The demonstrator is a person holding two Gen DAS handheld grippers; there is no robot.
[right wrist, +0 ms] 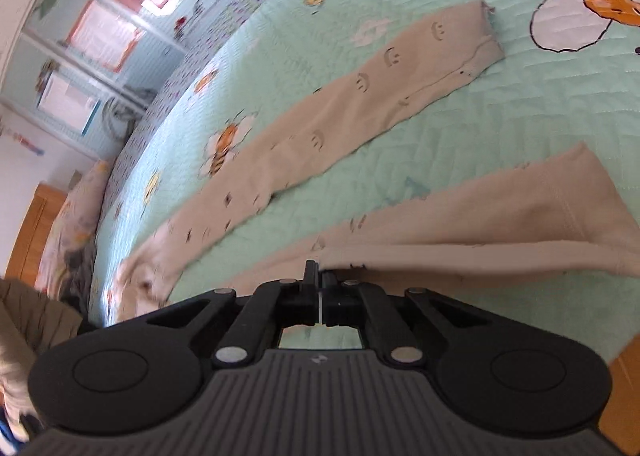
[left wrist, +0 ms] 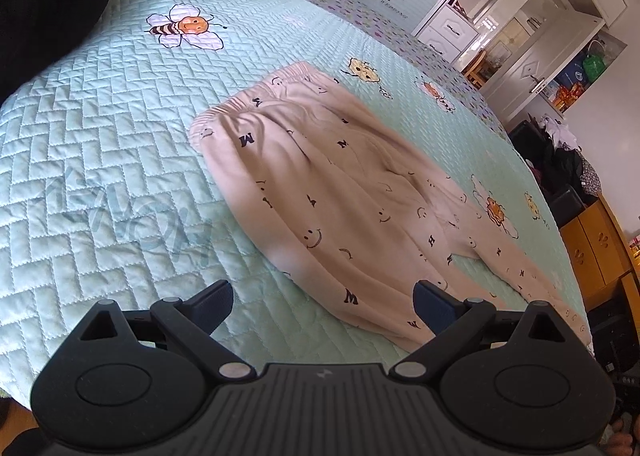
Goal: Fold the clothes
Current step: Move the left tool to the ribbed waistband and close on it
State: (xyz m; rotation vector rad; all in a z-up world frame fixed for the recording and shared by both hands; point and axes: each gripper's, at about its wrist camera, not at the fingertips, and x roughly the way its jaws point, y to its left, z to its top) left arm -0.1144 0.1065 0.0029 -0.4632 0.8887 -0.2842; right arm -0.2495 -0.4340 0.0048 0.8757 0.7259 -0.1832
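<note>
The left gripper [left wrist: 323,302] stands wide apart and empty, poised just above a leg of the cream printed trousers [left wrist: 320,184]. These lie spread flat on the mint quilted bed [left wrist: 100,160], waistband away, legs parted. The right gripper [right wrist: 319,276] is pressed closed at the edge of the nearer trouser leg [right wrist: 500,224]; whether it pinches cloth I cannot tell.

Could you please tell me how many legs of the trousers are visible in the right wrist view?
2. One cream printed trouser leg lies stretched diagonally across the mint quilted bedspread; the other leg is nearer, at the shut right tool.
</note>
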